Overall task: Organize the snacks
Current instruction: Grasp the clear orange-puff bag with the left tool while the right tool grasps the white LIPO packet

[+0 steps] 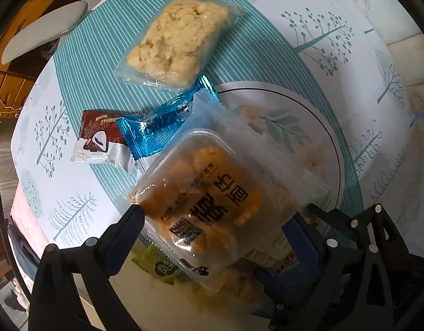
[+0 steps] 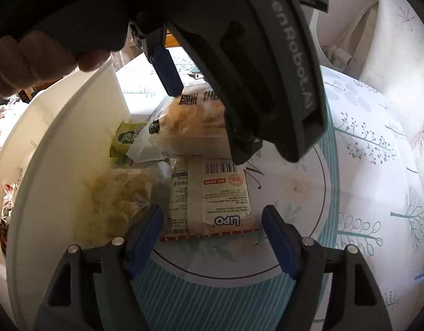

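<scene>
Patterned tablecloth (image 1: 74, 149) | left tongs (image 1: 217, 220) wide, straddling orange snack pack (image 1: 200, 193) | right tongs (image 2: 212, 215) open, empty

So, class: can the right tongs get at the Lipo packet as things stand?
Probably yes: the right tongs stand open just before the Lipo packet, nothing between them, though the left tongs hang close above its far end.

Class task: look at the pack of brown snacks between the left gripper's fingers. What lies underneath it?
Under the brown snack pack a green packet peeks out, inside the white bin. The pack also overlaps the blue wrapper. Anything else beneath is covered.
</scene>
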`<state>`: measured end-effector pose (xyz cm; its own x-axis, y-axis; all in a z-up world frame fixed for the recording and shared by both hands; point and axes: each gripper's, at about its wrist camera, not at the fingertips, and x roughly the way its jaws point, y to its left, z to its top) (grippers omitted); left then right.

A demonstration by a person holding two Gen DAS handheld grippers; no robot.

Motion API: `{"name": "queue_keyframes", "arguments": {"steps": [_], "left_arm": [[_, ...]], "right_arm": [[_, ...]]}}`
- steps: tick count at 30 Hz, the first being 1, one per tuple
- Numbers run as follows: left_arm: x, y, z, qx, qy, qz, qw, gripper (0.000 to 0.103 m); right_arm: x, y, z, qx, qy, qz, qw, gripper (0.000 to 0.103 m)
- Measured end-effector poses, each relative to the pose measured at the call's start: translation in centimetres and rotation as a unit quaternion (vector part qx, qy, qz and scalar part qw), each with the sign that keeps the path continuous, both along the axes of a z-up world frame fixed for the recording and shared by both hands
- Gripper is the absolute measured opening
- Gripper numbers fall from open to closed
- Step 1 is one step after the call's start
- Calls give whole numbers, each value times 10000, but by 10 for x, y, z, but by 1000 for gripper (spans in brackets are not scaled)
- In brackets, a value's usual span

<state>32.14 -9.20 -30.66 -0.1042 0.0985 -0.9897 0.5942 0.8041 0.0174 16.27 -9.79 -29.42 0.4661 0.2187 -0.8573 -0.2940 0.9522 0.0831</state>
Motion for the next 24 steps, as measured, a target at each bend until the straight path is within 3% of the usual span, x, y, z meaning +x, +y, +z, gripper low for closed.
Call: {"name": "queue_keyframes", "arguments": {"steps": [9, 15, 24], "left_arm": [[7, 0, -4, -37, -160, 116, 9998, 96], [5, 2, 7, -182, -278, 278, 9991, 85], [-2, 2, 22, -268, -387, 559, 9973, 72]], "right_arm": [[6, 14, -4, -148, -145, 37, 9998, 75], [5, 26, -5, -333, -176, 72, 9993, 74], [3, 23, -2, -372, -96, 114, 9992, 61]]}}
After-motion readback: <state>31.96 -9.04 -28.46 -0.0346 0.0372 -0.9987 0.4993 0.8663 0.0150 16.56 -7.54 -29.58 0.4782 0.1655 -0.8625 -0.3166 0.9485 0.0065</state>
